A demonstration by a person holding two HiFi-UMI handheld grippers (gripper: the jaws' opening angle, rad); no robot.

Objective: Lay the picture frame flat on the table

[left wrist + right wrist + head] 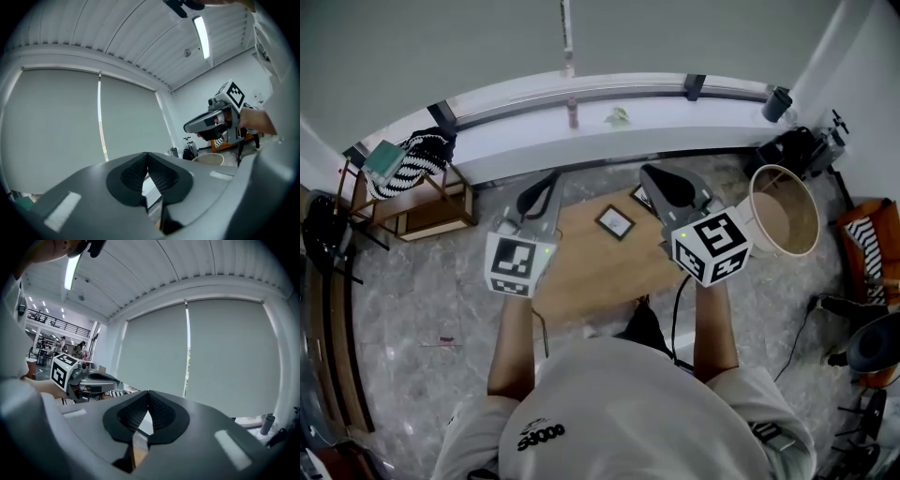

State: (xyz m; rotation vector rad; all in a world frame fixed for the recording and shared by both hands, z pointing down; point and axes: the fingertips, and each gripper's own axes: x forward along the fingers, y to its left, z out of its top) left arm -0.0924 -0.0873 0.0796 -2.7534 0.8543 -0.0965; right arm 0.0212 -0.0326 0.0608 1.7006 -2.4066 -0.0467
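Observation:
A small dark picture frame [615, 222] with a white mat lies flat on the wooden table [591, 267]. A second dark frame [640, 197] lies just behind it, partly hidden by my right gripper [649, 172]. Both grippers hover above the table and tilt upward toward the window blind. My left gripper [551, 178] is over the table's left part, left of the frames. In the left gripper view its jaws [147, 157] meet at the tips with nothing between them. The right gripper's jaws [149, 393] are shut and empty too.
A round tan basket [783, 211] stands on the floor right of the table. A wooden shelf with a striped cloth [412, 187] is at the left. A white window ledge [675, 108] with a small bottle [573, 114] runs behind. Dark bags [797, 145] sit at the far right.

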